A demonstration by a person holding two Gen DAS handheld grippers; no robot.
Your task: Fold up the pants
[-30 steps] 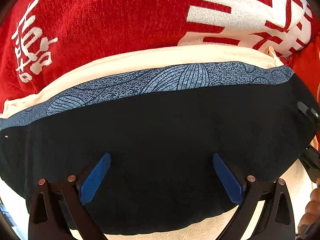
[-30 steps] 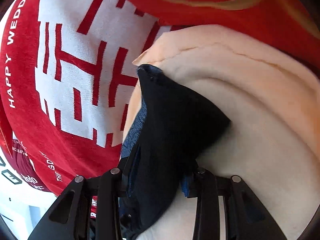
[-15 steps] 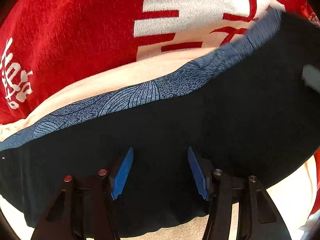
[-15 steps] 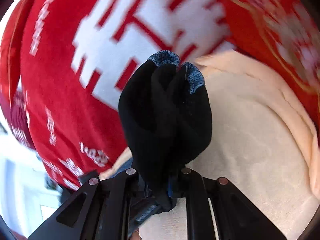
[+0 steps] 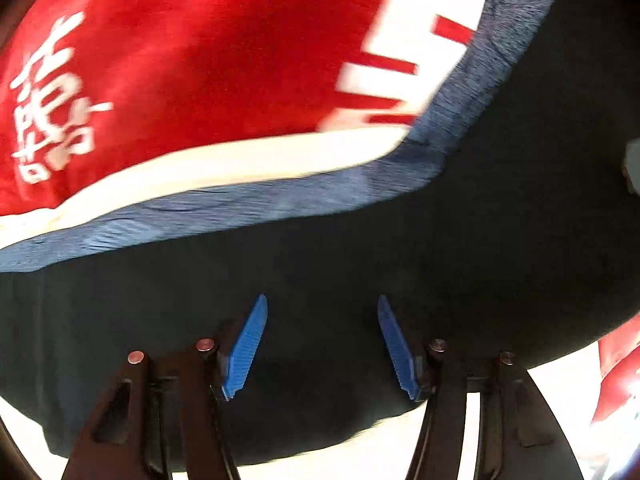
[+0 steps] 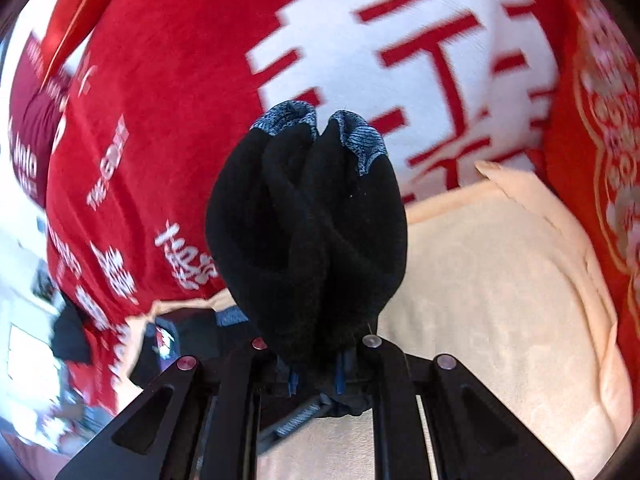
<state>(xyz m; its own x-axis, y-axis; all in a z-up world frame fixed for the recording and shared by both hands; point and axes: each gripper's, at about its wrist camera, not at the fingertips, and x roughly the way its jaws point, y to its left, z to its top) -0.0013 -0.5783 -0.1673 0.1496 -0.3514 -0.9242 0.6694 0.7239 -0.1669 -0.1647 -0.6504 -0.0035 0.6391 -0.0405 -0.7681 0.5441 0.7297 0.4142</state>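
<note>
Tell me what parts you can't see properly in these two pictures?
- Left wrist view: the pants run past the right and bottom edges, so their full shape is cut off.
- Left wrist view: the blue waistband pattern is smeared by motion blur.
- Right wrist view: the right tongs tips are hidden inside the bunched pants.
- Right wrist view: small white lettering on the red blanket is too blurred to read.
</note>
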